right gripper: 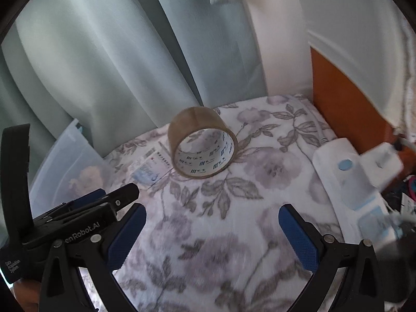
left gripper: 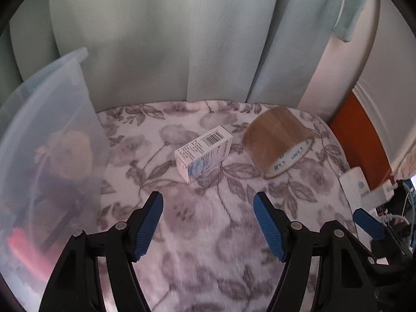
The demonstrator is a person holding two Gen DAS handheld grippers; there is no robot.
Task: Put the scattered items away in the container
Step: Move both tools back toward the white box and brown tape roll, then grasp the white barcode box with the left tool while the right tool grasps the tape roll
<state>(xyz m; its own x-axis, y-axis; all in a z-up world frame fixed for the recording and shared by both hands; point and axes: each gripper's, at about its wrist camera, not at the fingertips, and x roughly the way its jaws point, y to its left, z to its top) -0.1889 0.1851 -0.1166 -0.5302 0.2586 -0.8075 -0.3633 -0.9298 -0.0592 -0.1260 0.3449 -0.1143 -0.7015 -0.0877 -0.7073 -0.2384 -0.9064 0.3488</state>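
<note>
A small white box (left gripper: 204,153) with a barcode lies on the floral blanket (left gripper: 208,234), just ahead of my open, empty left gripper (left gripper: 208,202). A brown tape roll (left gripper: 278,140) stands on edge to its right. A translucent plastic container (left gripper: 46,161) at the left holds several items. In the right wrist view the tape roll (right gripper: 202,145) stands ahead of my open, empty right gripper (right gripper: 212,215), the box (right gripper: 150,167) lies left of it, and the container (right gripper: 70,163) is at the far left. The left gripper's body (right gripper: 78,215) shows at the lower left.
Pale green curtains (left gripper: 182,39) hang behind the blanket. A white power strip with a plugged adapter (right gripper: 364,176) lies along the right edge. An orange panel (right gripper: 345,98) stands at the right. Cables and clutter (left gripper: 397,213) sit at the far right.
</note>
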